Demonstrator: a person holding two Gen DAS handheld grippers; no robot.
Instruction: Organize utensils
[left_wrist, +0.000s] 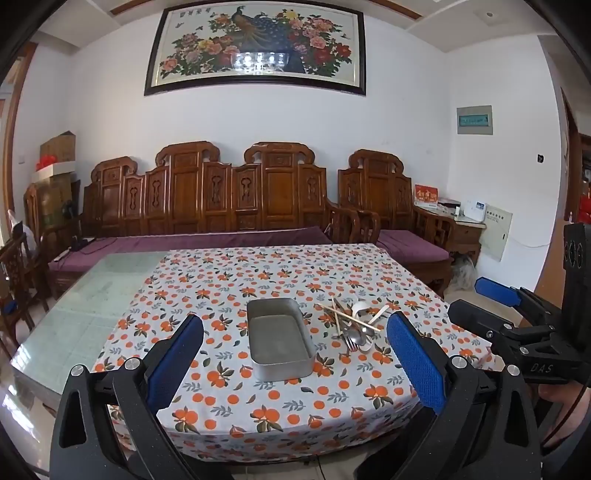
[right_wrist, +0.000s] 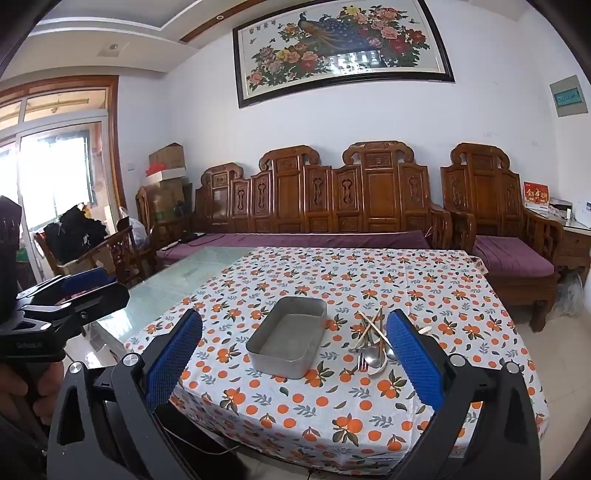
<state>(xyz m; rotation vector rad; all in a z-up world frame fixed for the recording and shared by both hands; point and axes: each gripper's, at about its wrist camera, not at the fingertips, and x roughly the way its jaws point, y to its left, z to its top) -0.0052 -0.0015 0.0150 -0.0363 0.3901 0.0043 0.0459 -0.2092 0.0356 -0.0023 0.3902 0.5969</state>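
A glass-topped table (left_wrist: 85, 295) carries a cloth (left_wrist: 280, 398) printed with oranges, which covers its right part and hangs over the near edge. On the cloth sits an empty metal tray (left_wrist: 279, 338), and just right of it lies a heap of utensils (left_wrist: 352, 325): chopsticks, spoons, forks.

Not much to read here tbh. In the left wrist view the black body of the right claw (left_wrist: 484, 295) has "DAS" (left_wrist: 540, 368) printed in pale letters. The peacock painting (left_wrist: 255, 48) has a row of characters along its top edge, too small to make out. The red card (left_wrist: 425, 195) on the side cabinet carries gold characters, also unreadable. Same story for the wall panel (left_wrist: 474, 120).
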